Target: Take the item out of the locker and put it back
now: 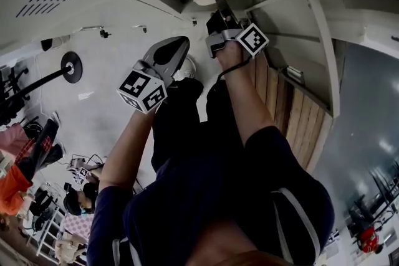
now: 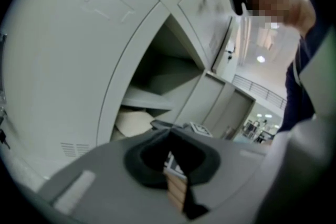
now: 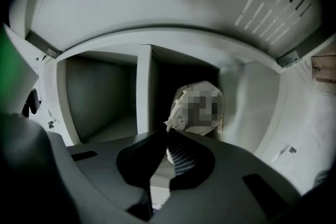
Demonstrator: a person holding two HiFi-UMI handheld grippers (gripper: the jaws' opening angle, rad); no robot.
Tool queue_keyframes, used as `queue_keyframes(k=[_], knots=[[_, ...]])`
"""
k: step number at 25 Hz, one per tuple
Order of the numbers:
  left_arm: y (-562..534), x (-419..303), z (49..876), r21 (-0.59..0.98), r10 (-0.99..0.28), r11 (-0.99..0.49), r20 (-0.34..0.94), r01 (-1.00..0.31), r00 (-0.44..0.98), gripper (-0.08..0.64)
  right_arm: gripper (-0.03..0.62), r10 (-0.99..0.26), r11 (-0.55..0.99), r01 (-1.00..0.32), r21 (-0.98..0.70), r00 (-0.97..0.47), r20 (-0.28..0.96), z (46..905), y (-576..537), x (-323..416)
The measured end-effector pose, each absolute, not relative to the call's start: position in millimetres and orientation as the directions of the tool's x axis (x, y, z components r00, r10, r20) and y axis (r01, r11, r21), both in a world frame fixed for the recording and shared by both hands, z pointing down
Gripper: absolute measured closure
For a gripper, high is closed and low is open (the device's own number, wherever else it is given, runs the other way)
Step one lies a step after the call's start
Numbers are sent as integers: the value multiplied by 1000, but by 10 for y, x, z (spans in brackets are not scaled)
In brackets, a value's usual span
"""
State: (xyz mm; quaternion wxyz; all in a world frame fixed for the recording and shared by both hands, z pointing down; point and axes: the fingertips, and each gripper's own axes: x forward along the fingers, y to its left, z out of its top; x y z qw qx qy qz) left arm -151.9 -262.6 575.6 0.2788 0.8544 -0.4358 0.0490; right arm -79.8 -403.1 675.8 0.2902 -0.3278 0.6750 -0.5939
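Note:
In the right gripper view a pale crumpled bag (image 3: 181, 105) hangs in front of the dark locker compartment (image 3: 100, 97). Its ragged lower edge sits at the tips of my right gripper (image 3: 169, 134), which is shut on it. The head view shows my right gripper (image 1: 221, 4) raised to the locker's top opening, pointing inward. My left gripper (image 1: 181, 42) is just below and to the left of it, shut with nothing in it. In the left gripper view its closed tips (image 2: 170, 132) point toward the open locker's shelf (image 2: 147, 99).
A white partition (image 3: 143, 92) divides the locker. A pale object (image 2: 134, 122) lies under the shelf. Closed grey locker doors (image 2: 79, 34) stand on the left. A wooden panel (image 1: 280, 103) lies on the right, and a person in orange (image 1: 9, 187) is at the far left.

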Motion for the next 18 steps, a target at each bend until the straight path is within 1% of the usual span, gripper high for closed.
queue_keyframes(k=[5, 12, 18], knots=[[-2483, -1421, 5620, 444, -721, -453, 329, -773, 611, 557, 575, -775, 74, -88, -993, -632, -2, 6617, -3795, -725], [-2257, -1152, 5413, 456, -715, -452, 329, -767, 617, 557, 575, -768, 41, -103, -994, -640, 35, 6451, -3447, -460], [-2114, -1023, 5210, 455, -706, -462, 331, -761, 626, 557, 575, -749, 27, -119, -993, -660, 59, 6350, -3123, -375]])
